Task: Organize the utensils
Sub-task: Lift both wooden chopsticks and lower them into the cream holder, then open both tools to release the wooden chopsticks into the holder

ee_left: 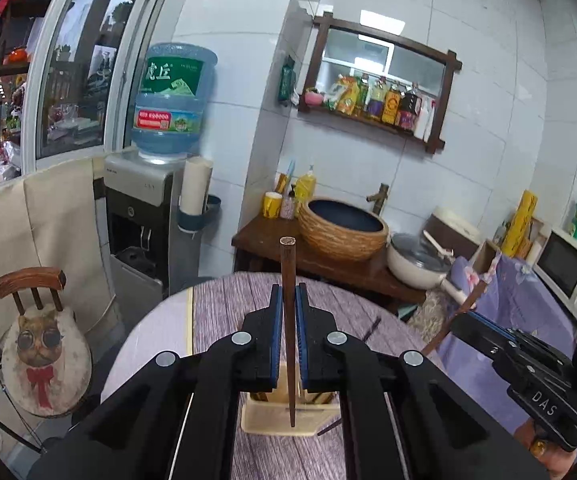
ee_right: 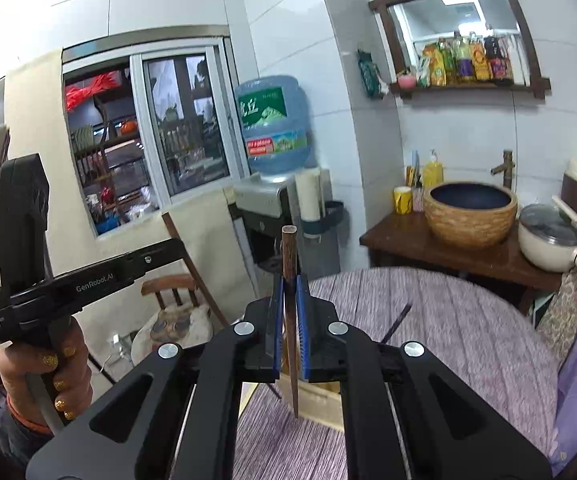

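My left gripper (ee_left: pixel 288 308) is shut on a dark wooden chopstick (ee_left: pixel 288 280), held upright with its thin tip pointing down at a pale wooden utensil holder (ee_left: pixel 272 416) on the round table. My right gripper (ee_right: pixel 288 304) is shut on a second dark chopstick (ee_right: pixel 289 256), also upright, its tip just over the holder's edge (ee_right: pixel 324 400). The right gripper also shows in the left wrist view (ee_left: pixel 488 332), and the left gripper in the right wrist view (ee_right: pixel 144 260), each holding its chopstick. Another chopstick (ee_right: pixel 396 322) lies loose on the table.
The round table (ee_right: pixel 448 320) has a purple wood-grain cover. Behind it stand a wooden counter with a woven basin (ee_right: pixel 470 212) and a lidded white pot (ee_right: pixel 548 240). A water dispenser (ee_left: pixel 144 208) and a small chair (ee_left: pixel 40 344) stand to the left.
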`<state>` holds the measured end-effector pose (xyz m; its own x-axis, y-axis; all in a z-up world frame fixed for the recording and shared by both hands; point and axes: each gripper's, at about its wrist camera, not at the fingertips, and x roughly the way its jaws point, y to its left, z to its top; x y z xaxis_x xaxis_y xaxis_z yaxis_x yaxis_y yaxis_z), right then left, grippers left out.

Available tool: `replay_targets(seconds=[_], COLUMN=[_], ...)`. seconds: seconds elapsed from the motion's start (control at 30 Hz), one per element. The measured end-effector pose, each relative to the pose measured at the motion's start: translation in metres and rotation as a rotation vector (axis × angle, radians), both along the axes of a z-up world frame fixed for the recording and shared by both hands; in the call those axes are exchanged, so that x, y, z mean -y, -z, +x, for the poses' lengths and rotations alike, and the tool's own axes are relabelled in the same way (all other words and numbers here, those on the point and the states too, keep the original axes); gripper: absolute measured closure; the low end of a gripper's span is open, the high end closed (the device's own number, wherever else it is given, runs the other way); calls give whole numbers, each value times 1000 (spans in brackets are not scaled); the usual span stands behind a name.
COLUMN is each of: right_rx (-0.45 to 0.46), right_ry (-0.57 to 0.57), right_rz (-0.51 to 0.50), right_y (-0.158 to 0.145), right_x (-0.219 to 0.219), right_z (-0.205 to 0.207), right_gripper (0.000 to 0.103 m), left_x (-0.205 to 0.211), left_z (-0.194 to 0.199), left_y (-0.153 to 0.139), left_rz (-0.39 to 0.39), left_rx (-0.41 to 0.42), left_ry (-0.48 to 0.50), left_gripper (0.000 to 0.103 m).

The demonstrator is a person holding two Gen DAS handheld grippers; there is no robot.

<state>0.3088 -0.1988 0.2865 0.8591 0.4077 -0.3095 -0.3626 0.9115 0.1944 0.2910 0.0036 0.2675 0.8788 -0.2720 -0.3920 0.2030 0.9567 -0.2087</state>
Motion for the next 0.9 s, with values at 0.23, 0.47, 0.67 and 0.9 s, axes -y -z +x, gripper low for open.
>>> replay_targets(seconds=[0.23, 0.47, 0.67, 0.9], right_rx=[60, -38, -129, -139], right_ry=[97, 115, 114, 119], right_rz=[-25, -57, -78, -70], right_y=[-13, 50, 99, 115], right_x=[1, -10, -15, -12], right_z=[27, 61, 79, 82], right_gripper=[96, 96, 96, 95], left_x=[8, 20, 32, 32], left_z=[29, 54, 64, 71], left_y=[1, 67, 115, 134], left_rz=[8, 34, 73, 73], left_rx=[32, -81, -160, -196], left_ry=[-74, -67, -58, -53], left_gripper=[95, 95, 95, 96])
